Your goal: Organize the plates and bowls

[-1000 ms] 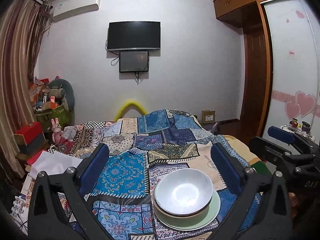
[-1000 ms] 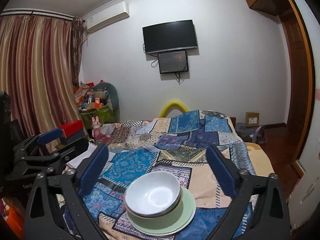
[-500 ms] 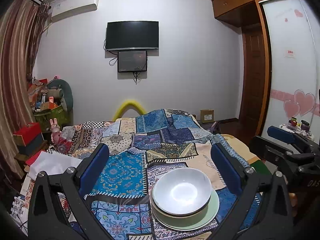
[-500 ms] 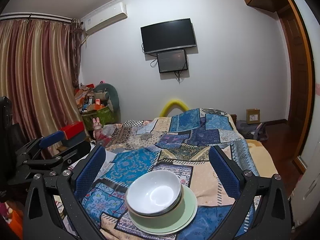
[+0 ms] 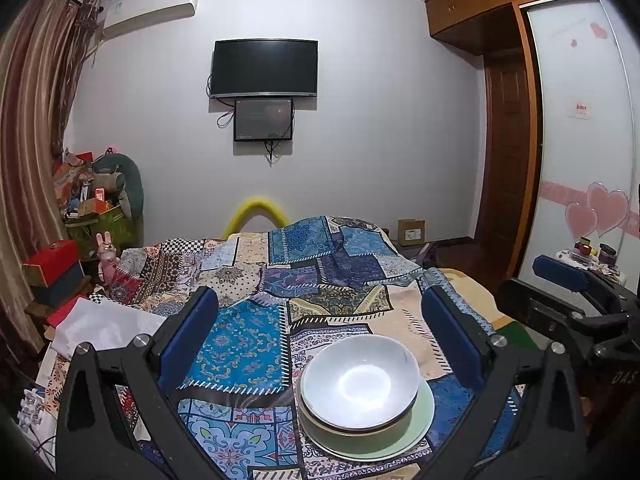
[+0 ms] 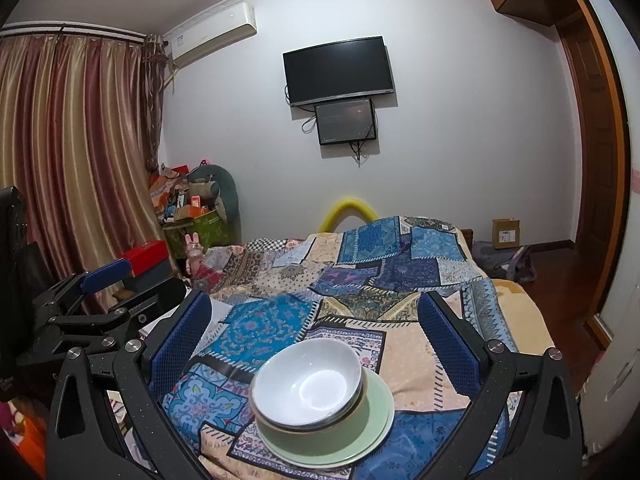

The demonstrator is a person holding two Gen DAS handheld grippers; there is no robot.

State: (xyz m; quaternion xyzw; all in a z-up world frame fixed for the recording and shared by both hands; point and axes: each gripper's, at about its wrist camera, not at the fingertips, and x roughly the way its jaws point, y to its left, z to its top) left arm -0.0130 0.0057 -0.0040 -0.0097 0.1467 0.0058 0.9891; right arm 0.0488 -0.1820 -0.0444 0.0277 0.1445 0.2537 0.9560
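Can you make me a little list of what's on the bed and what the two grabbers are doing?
surface: bed with a patchwork blanket
stack: white bowl on top, a green bowl under it, green plate at the bottom
stack state: upright, nested, nobody touching it
left gripper: open, above the blanket, holding nothing
right gripper: open, holding nothing
wall: a black TV with a smaller screen below

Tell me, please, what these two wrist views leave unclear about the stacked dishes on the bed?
- How many bowls: the white bowl hides whatever nests beneath it in both views.
- Green plate: its middle is covered by the bowls.
- The patchwork bedspread under the stack is hidden, so its flatness is unknown.
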